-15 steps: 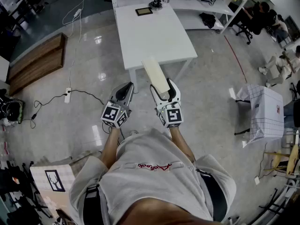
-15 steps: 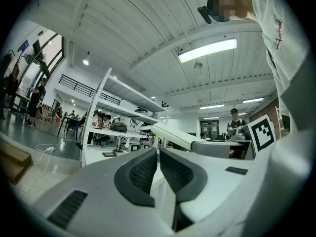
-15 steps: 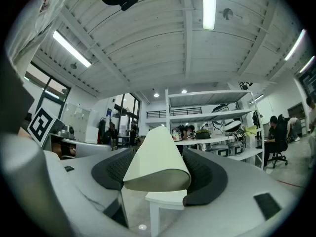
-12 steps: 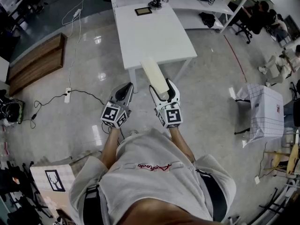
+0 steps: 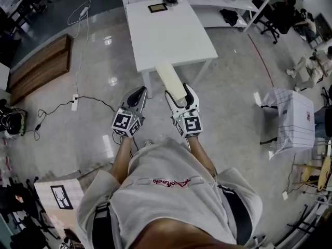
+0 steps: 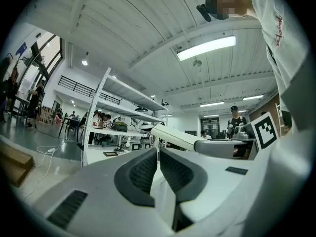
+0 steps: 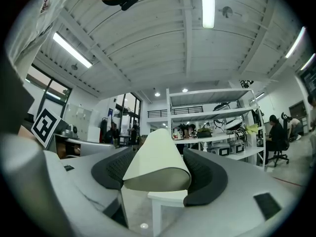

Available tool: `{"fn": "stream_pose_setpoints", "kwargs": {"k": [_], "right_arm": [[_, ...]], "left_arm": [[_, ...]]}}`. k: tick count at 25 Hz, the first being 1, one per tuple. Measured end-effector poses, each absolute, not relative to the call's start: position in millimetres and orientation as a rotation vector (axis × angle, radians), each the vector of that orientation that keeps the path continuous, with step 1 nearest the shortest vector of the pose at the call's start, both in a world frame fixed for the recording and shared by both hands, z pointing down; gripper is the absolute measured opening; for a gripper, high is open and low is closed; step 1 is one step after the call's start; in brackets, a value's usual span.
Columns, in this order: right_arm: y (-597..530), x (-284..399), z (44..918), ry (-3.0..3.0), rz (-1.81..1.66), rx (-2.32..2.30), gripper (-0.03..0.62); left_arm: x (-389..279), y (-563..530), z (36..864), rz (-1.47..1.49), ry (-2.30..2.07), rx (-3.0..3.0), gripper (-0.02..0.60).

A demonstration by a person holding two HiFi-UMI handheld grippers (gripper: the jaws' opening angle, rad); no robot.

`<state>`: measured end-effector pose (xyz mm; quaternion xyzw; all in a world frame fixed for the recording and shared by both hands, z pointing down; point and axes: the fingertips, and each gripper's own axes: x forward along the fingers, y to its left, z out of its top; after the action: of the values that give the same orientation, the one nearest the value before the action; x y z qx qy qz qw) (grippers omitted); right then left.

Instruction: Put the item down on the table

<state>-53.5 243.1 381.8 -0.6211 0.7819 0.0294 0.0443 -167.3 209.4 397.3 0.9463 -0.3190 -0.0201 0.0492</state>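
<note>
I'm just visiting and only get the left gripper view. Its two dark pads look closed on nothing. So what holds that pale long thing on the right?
Observer: The right gripper. In its own view a cream block is clamped between its pads.
Operator: Is it over the table?
Observer: Barely. In the head view, the block's far end seems to just reach the near edge of the white table. The gripper itself hangs over the floor.
Operator: Anything nearby on that side?
Observer: A low stand draped in checked cloth, off to the right, apart from the table.
</note>
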Motion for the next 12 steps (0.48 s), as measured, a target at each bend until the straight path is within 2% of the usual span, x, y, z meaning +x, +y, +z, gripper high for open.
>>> {"fn": "stream_pose_setpoints", "kwargs": {"k": [12], "right_arm": [[250.1,-26.6,388.8,2.384,0.046,-1.898,0.314]], "left_arm": [[-144.6,211.3,398.7,-0.061,-0.989,2.869,0.035]]}}
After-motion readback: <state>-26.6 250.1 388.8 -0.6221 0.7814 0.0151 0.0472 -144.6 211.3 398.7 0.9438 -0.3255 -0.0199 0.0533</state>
